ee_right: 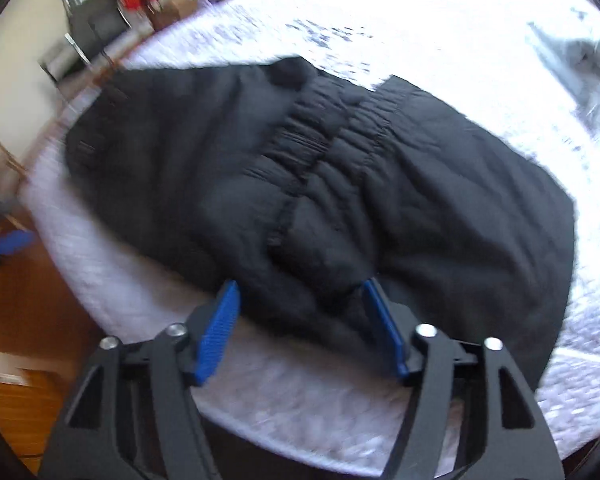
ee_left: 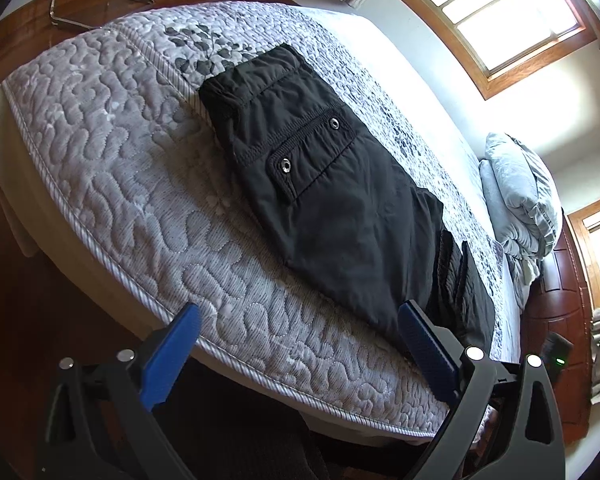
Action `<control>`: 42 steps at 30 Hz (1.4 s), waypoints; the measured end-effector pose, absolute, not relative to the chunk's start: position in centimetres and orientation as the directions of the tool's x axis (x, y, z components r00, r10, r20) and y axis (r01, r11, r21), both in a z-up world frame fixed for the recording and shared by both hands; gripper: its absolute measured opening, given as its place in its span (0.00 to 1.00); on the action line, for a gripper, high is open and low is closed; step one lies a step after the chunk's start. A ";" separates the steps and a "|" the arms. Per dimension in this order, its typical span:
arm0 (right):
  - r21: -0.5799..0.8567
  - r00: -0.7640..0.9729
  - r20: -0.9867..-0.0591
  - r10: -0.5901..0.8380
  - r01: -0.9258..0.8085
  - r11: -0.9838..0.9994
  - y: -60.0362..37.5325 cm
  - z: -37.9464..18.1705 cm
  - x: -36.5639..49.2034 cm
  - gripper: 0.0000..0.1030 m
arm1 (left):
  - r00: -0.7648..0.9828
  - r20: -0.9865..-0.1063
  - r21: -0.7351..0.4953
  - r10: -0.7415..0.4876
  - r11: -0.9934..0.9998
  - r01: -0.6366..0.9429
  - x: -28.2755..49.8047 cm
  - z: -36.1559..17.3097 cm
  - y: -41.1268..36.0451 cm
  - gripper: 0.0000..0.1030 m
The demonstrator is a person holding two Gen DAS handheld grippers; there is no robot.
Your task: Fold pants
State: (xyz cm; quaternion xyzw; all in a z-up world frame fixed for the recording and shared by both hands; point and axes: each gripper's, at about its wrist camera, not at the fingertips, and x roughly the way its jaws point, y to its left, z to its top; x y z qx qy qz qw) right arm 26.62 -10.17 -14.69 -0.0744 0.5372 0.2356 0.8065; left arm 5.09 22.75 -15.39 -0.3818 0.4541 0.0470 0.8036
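Observation:
Black pants (ee_left: 320, 184) lie folded along a quilted mattress (ee_left: 119, 184), a snap-button pocket flap (ee_left: 312, 148) facing up. My left gripper (ee_left: 298, 307) hovers at the near mattress edge, open wide, its right pad next to the pants' near end, with only the bare quilt and the pants' near corner between the pads. In the blurred right wrist view the pants (ee_right: 440, 200) fill the middle, with the gathered elastic waistband (ee_right: 332, 136) across the top. My right gripper (ee_right: 300, 283) is open at the pants' near edge. A bulge of fabric sits between its blue pads (ee_right: 215, 332), which do not pinch it.
Bundled grey bedding (ee_left: 520, 200) sits at the far right of the bed by a wooden headboard (ee_left: 560, 300). Metal chair legs (ee_left: 79, 0) stand on the wooden floor beyond the mattress. Bright windows (ee_left: 500, 12) are on the wall. A blue pad of the other gripper (ee_right: 13, 242) shows at left.

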 end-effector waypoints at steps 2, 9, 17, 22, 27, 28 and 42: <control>0.118 0.352 -0.888 0.297 -0.450 0.885 -10.6 -13.7 26.5 0.66 | 0.583 -0.765 -0.573 -0.276 0.704 -0.420 5.3 -15.4 22.7 0.96; 0.055 0.372 -0.895 0.245 -0.452 0.890 -9.5 -14.5 28.2 0.56 | 0.571 -0.767 -0.571 -0.291 0.714 -0.404 6.1 -15.5 21.7 0.96; 0.033 0.331 -0.925 0.186 -0.419 0.908 -9.4 -17.9 29.4 0.48 | 0.566 -0.774 -0.565 -0.283 0.712 -0.417 5.8 -15.9 22.0 0.96; 0.063 0.328 -0.919 0.218 -0.423 0.904 -9.8 -17.5 29.6 0.15 | 0.560 -0.778 -0.566 -0.284 0.704 -0.429 5.6 -16.3 22.2 0.96; 0.107 0.353 -0.891 0.286 -0.449 0.887 -9.8 -15.3 28.4 0.09 | 0.554 -0.780 -0.566 -0.291 0.707 -0.425 5.7 -16.4 21.8 0.96; 0.107 0.359 -0.886 0.294 -0.460 0.881 -9.6 -14.7 28.1 0.09 | 0.553 -0.780 -0.565 -0.293 0.708 -0.423 5.8 -16.4 21.6 0.96; 0.130 0.276 -0.911 0.307 -0.515 0.847 -8.8 -16.8 27.2 0.35 | 0.553 -0.773 -0.580 -0.311 0.701 -0.415 7.0 -16.5 21.0 0.96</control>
